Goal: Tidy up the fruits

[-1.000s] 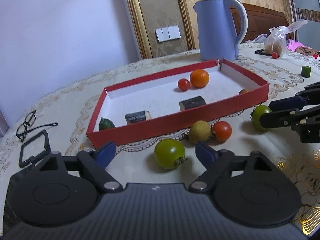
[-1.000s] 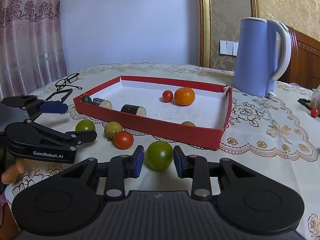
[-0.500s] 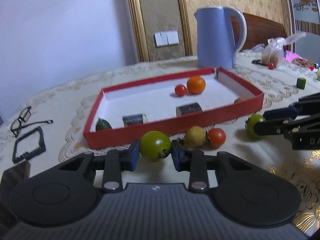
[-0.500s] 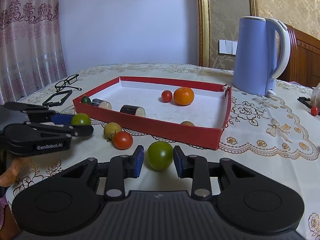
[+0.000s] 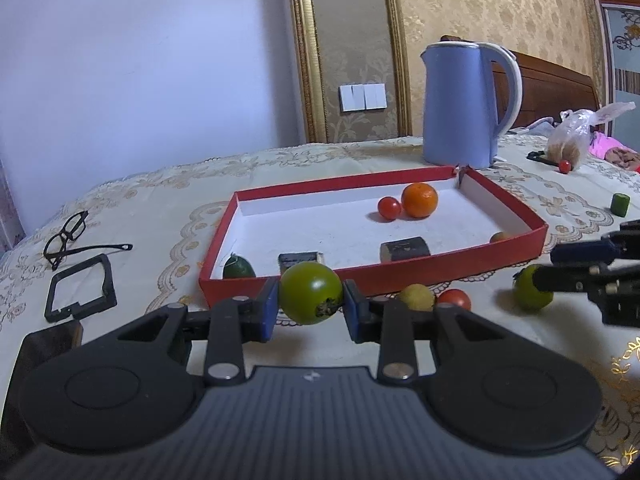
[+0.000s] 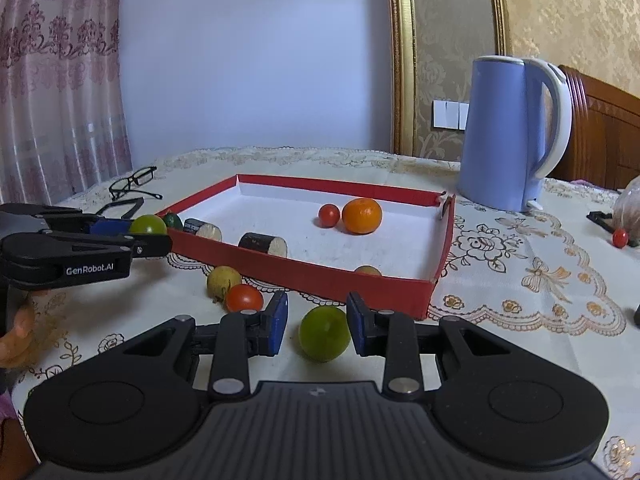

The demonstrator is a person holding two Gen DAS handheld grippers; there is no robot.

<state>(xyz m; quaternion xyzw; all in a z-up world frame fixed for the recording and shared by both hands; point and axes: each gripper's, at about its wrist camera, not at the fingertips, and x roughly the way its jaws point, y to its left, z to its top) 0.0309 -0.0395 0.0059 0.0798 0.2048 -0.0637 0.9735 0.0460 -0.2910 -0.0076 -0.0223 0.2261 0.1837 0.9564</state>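
Observation:
My left gripper [image 5: 310, 311] is shut on a green tomato [image 5: 310, 298] and holds it above the cloth, just before the red tray [image 5: 440, 272]. It shows in the right wrist view [image 6: 148, 225] too. My right gripper [image 6: 317, 328] is open around a second green tomato [image 6: 325, 333] that rests on the table; the pads stand apart from it. The tray holds an orange [image 6: 361, 216], a red tomato [image 6: 329, 216], a small green fruit [image 5: 238, 269] and two dark cut pieces [image 6: 264, 243]. A yellow fruit [image 6: 223, 280] and a red tomato [image 6: 244, 298] lie in front of the tray.
A blue kettle [image 6: 516, 136] stands behind the tray's right corner. Glasses [image 5: 68, 236] and a black frame [image 5: 80, 288] lie at the left. A plastic bag [image 5: 572, 140], a small red fruit [image 5: 565, 166] and a green piece [image 5: 620, 204] lie far right.
My left gripper closed on the green tomato and lifted it off the cloth toward the tray. My right gripper stayed around the second green tomato.

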